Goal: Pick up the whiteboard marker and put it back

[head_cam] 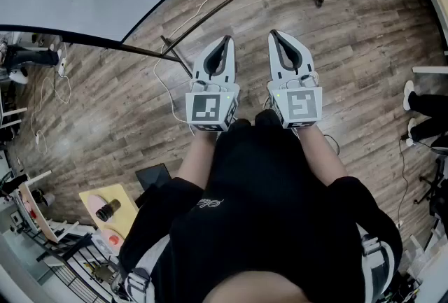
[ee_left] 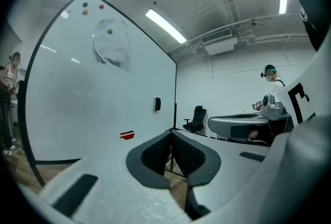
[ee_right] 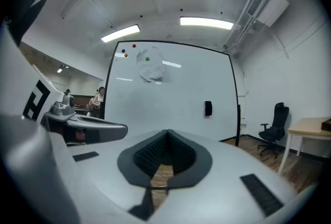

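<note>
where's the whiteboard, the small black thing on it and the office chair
whiteboard (ee_right: 176, 96), right gripper view, bare face
small black thing (ee_right: 208, 108), right gripper view, its centre
office chair (ee_right: 280, 114), right gripper view, its backrest

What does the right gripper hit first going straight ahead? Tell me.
Likely the whiteboard: the right gripper, shut and empty, points at its bare face, with nothing visible between. Depth is unclear.

Head view looks steeply down; the 2 gripper views look level at 1 shared whiteboard (ee_right: 176, 99).
</note>
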A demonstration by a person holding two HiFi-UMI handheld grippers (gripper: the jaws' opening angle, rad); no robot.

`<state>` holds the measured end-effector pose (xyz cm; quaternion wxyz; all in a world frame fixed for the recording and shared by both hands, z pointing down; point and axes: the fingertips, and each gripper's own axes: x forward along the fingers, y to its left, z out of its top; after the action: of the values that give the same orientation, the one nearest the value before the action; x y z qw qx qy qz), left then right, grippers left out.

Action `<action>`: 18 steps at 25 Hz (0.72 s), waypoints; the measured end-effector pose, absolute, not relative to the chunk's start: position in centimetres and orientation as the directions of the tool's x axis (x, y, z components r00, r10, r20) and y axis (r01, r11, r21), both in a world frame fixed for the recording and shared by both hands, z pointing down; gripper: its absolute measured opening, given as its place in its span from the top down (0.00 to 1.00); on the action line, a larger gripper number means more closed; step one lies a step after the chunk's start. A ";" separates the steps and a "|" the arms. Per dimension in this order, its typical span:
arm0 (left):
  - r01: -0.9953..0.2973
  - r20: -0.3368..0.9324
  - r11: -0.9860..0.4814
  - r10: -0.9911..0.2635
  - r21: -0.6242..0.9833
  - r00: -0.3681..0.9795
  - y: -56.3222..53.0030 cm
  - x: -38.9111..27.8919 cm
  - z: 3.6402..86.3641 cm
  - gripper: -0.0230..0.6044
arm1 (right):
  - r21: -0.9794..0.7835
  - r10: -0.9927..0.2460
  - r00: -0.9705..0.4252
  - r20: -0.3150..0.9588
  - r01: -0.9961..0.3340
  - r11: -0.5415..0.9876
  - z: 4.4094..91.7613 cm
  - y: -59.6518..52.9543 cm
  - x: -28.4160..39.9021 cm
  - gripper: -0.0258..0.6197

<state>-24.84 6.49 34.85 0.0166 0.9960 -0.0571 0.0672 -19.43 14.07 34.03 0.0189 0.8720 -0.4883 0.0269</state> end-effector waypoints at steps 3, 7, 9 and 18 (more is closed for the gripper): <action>-0.128 0.145 -0.991 -0.123 0.027 0.982 7.4 -23.6 35.5 0.95 | 0.000 -0.856 0.513 0.064 -0.858 -0.514 34.8 14.9 -18.1 0.96; -0.144 0.175 -0.989 -0.138 0.022 0.975 8.2 -22.5 36.8 0.95 | -0.012 -0.869 0.490 0.069 -0.871 -0.492 35.6 15.2 -16.9 0.96; -0.149 0.194 -0.989 -0.143 0.016 0.970 8.3 -22.1 37.3 0.95 | -0.031 -0.878 0.473 0.072 -0.879 -0.476 35.8 14.9 -16.4 0.96; -0.164 0.253 -0.986 -0.152 0.028 0.955 4.2 -19.2 39.5 0.95 | -0.069 -0.886 0.447 0.121 -0.887 -0.457 38.2 11.2 -13.4 0.96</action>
<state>-19.25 4.18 39.53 0.0244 0.9885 -0.0798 0.1262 -13.37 11.19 38.22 0.0023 0.8505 -0.5213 0.0700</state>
